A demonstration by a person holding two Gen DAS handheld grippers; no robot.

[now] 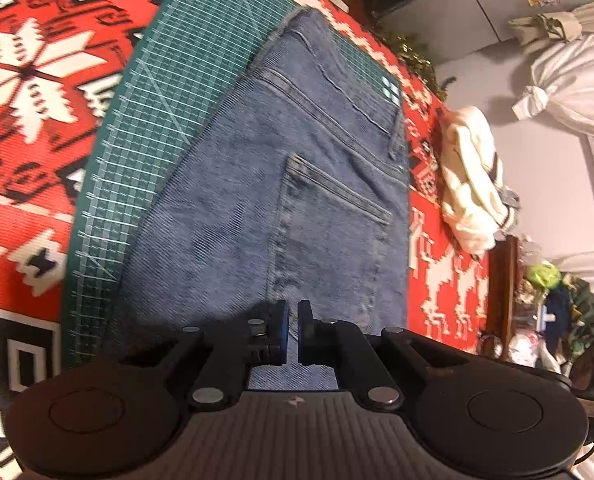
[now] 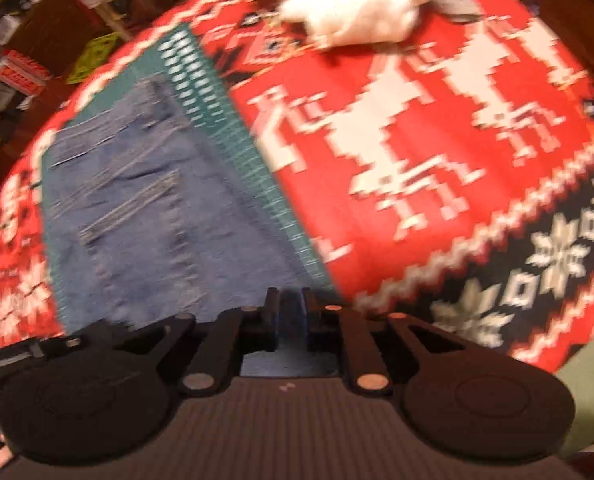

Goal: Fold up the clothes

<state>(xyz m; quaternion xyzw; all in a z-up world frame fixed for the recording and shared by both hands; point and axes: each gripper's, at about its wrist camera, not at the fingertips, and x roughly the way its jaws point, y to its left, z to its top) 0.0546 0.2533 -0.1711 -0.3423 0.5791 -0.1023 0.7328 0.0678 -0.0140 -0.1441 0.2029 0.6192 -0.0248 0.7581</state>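
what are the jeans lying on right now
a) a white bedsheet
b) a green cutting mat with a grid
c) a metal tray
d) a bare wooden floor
b, the jeans lie flat on a green gridded cutting mat, which itself sits on the red patterned cloth; the mat's edge also shows beside the denim in the right wrist view.

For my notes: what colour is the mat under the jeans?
Green mat with white grid; left wrist view.
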